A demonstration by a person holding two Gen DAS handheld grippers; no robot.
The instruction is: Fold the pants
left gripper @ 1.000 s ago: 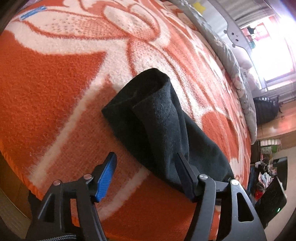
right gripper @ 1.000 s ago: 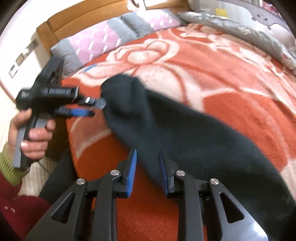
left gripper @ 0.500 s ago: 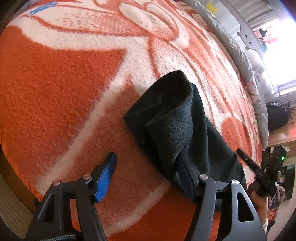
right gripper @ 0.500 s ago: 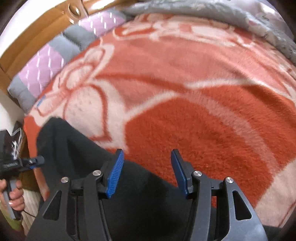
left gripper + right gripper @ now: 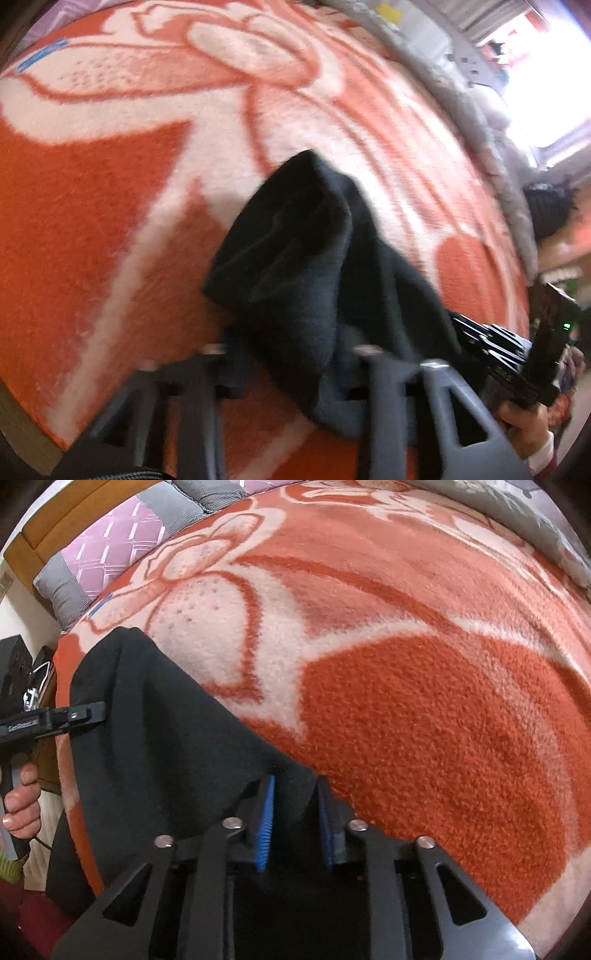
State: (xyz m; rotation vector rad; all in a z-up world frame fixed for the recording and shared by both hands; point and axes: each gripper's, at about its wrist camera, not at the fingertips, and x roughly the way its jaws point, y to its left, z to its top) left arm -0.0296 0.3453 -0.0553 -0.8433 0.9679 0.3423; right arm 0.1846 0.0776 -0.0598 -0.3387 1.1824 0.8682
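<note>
Black pants (image 5: pixel 295 240) lie bunched on the orange and white blanket (image 5: pixel 92 221). My left gripper (image 5: pixel 295 354) is closing, with a thick fold of the pants pinched between its fingers; the picture is blurred. In the right wrist view the pants (image 5: pixel 147 720) stretch from the left gripper (image 5: pixel 98 712), whose tips nip the pants' left edge, down to my right gripper (image 5: pixel 295 812). Its jaws are closing too, and its blue pads (image 5: pixel 266 819) squeeze a ridge of black cloth. The right gripper (image 5: pixel 472 332) also shows at the right of the left wrist view, against the pants.
The blanket (image 5: pixel 424 720) covers the bed. Pink and grey pillows (image 5: pixel 110 554) lean on a wooden headboard (image 5: pixel 74 513). A grey quilt (image 5: pixel 480 129) runs along the far side. A hand (image 5: pixel 22 794) holds the left gripper's handle by the bed's edge.
Both grippers have narrowed from wide open onto folds of the pants. The right gripper dropped down to the cloth's right edge. The pants have bunched up between the left fingers.
</note>
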